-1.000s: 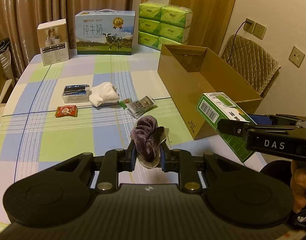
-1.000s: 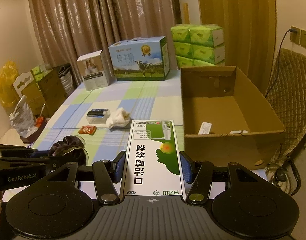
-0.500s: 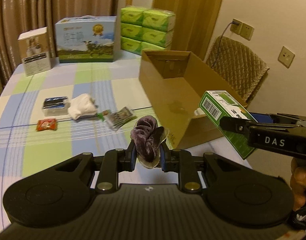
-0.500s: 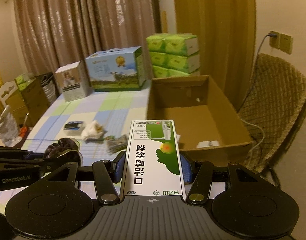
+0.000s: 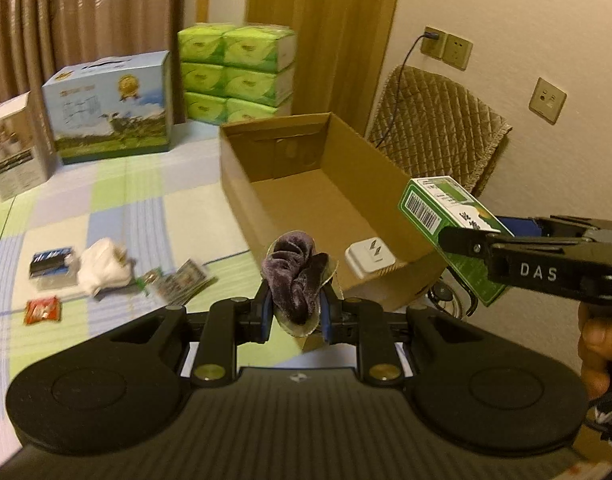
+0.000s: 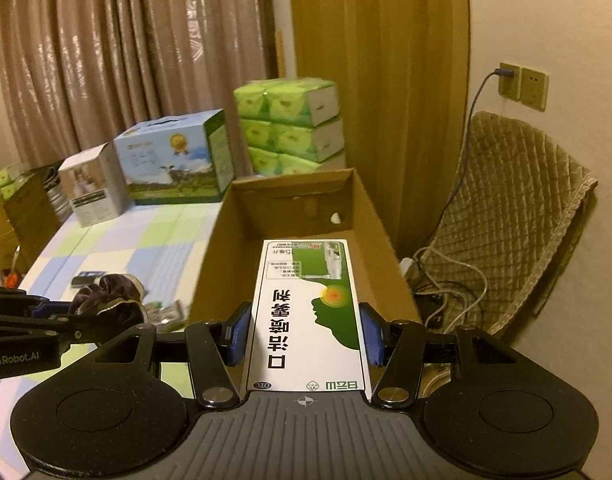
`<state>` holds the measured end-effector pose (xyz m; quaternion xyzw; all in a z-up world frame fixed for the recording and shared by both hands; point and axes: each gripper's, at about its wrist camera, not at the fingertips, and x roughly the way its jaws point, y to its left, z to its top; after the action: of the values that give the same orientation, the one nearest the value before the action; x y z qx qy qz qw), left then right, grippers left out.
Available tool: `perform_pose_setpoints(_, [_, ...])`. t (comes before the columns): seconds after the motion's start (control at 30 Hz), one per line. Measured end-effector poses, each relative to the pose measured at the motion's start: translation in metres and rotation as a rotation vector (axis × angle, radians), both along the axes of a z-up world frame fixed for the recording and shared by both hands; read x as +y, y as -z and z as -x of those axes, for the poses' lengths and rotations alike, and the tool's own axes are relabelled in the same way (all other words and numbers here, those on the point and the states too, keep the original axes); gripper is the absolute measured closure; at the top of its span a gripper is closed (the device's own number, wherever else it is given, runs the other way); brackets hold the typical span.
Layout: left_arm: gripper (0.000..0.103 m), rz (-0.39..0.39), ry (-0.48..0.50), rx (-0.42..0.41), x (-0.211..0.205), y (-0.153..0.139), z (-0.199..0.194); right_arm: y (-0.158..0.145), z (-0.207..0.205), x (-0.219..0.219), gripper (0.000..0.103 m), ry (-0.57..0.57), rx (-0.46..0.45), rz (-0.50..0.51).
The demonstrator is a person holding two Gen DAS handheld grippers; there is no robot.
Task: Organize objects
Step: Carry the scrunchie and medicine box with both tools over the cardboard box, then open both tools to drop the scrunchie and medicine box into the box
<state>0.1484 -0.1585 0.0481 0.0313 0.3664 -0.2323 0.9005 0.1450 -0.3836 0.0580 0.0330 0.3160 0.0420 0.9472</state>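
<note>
My left gripper [image 5: 295,312] is shut on a purple velvet scrunchie [image 5: 295,276], held above the near left corner of an open cardboard box [image 5: 241,184]. My right gripper [image 6: 304,334] is shut on a green and white medicine box [image 6: 306,312], held over the near end of the cardboard box [image 6: 213,264]. The medicine box [image 5: 446,216] also shows at the right of the left wrist view. A white charger [image 5: 370,258] lies inside the cardboard box.
On the checked tablecloth [image 5: 105,200] lie a white cloth [image 5: 101,268], a dark small box [image 5: 51,266], a red sachet [image 5: 41,310] and packets [image 5: 181,284]. A milk carton box [image 5: 109,108], a white box [image 5: 13,144] and green tissue packs [image 5: 237,72] stand behind. A padded chair [image 6: 506,220] is to the right.
Both grippers have moved right and up toward the cardboard box, each still holding its object. The box's inside with the white charger has come into view.
</note>
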Motion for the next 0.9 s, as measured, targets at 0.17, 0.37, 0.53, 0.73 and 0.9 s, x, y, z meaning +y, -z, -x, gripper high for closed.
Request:
perform_pose_setpoints(0.17, [0.085,-0.002,0.028,0.006,-0.023,0.002,-0.023,0.000,-0.024,-0.017,0.051,0.011,0.007,-0.017])
perform_pose_setpoints(0.37, [0.085,-0.016,0.052,0.014,-0.049,0.007,-0.054,0.007,-0.052,-0.031,0.051,0.025,0.022,-0.030])
perform_pose_setpoints(0.53, [0.085,-0.035,0.073,0.021,-0.069,0.017,-0.073,0.014,-0.065,-0.039,0.051,0.036,0.031,-0.041])
perform_pose_setpoints(0.73, [0.054,-0.052,0.057,0.023,-0.087,0.036,-0.089,0.021,-0.072,-0.049,0.051,0.048,0.037,-0.064])
perform_pose_setpoints(0.9, [0.053,-0.050,0.049,0.030,-0.082,0.042,-0.092,0.025,-0.070,-0.051,0.051,0.048,0.044,-0.072])
